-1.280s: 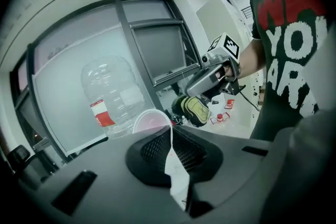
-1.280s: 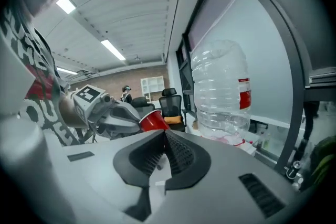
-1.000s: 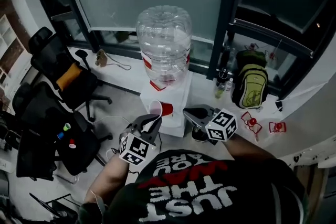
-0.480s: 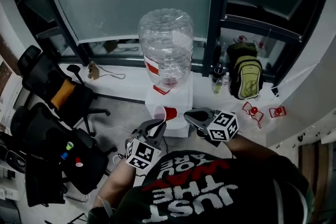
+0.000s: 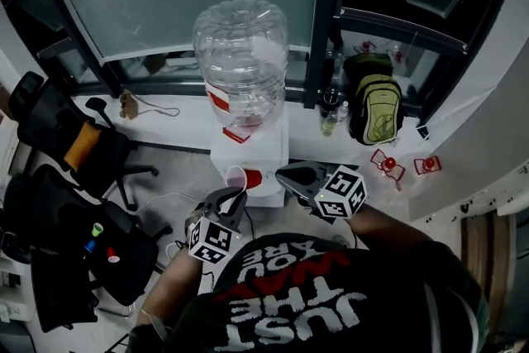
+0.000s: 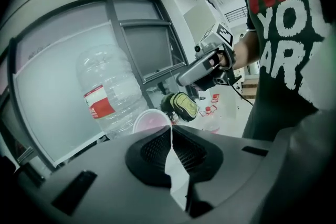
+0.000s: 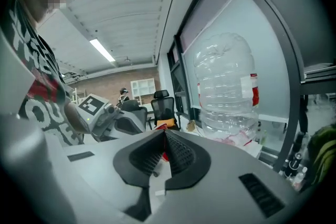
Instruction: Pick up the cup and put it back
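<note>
A red cup point(image 5: 248, 178) with a pale inside lies on its side in the air in front of the white water dispenser point(image 5: 256, 151). My left gripper point(image 5: 234, 193) is shut on its rim. In the left gripper view the cup's round mouth point(image 6: 149, 120) shows just past the closed left gripper point(image 6: 170, 131). My right gripper point(image 5: 282, 172) hovers just right of the cup, shut, with nothing held. In the right gripper view a bit of the red cup point(image 7: 165, 156) shows behind the right gripper point(image 7: 165, 134), and the left gripper point(image 7: 137, 122) shows at the left.
A large clear bottle point(image 5: 242, 62) tops the dispenser. A green backpack point(image 5: 374, 110) leans on the window ledge at the right, with small red items point(image 5: 386, 165) on the floor near it. Black office chairs point(image 5: 74, 140) stand to the left.
My left gripper has sunk a little with the cup still in it. The right gripper has drifted slightly left. The head camera has shifted.
</note>
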### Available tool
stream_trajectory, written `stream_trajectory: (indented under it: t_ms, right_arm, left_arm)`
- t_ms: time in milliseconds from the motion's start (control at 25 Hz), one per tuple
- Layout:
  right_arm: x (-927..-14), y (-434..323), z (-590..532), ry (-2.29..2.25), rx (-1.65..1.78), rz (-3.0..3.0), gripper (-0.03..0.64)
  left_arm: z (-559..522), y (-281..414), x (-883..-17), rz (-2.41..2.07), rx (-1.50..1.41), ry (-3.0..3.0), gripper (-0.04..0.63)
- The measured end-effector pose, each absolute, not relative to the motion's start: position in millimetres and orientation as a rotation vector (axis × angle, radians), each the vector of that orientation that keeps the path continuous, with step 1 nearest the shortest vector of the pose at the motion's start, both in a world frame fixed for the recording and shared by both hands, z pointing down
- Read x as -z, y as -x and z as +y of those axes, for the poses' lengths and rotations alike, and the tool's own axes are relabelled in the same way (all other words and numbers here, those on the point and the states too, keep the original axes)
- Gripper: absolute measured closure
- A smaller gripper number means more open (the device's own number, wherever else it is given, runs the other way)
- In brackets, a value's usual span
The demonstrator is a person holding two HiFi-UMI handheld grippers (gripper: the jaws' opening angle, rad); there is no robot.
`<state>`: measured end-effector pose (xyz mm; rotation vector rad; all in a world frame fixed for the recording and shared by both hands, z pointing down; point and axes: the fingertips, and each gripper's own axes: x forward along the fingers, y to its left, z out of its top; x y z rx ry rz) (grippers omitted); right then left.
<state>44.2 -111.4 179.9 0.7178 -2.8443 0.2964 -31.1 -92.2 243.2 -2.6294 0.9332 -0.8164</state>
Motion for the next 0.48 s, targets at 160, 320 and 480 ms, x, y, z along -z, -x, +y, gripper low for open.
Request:
stream_trajectory:
  t_ms: [160, 320, 480]
  right_arm:
    - [-198.2, -103.4, -132.2, -0.613, -0.262, -2.862, 0.583]
    - [-217.8, -152.5, -138.6, -0.463, -0.246, -2.856, 0.583]
    - [-242.7, -186.3, -141.6, -0.33, -0.232, -2.869, 0.583]
  left_arm:
    - [-114.8, -32.7, -270.8, 1.085, 0.879, 2.61, 0.578]
    - [-120.3, -90.3, -302.7, 1.216, 0.973, 2.642, 0.578]
    - [-125.0, -119.2, -318.4, 1.321, 1.098, 2.59, 0.577]
